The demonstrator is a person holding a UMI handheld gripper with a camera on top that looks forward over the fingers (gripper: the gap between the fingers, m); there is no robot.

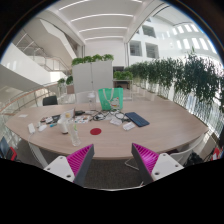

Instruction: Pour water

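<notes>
Bottle (64, 123) stands on the table (110, 140) (well beyond the jaws, apart).

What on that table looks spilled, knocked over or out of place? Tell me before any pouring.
Nothing stands out. The table holds scattered small items, a red disc and a dark flat object, too small to judge closely; no spill shows. The tool is open, holding nothing, short of the table.
</notes>
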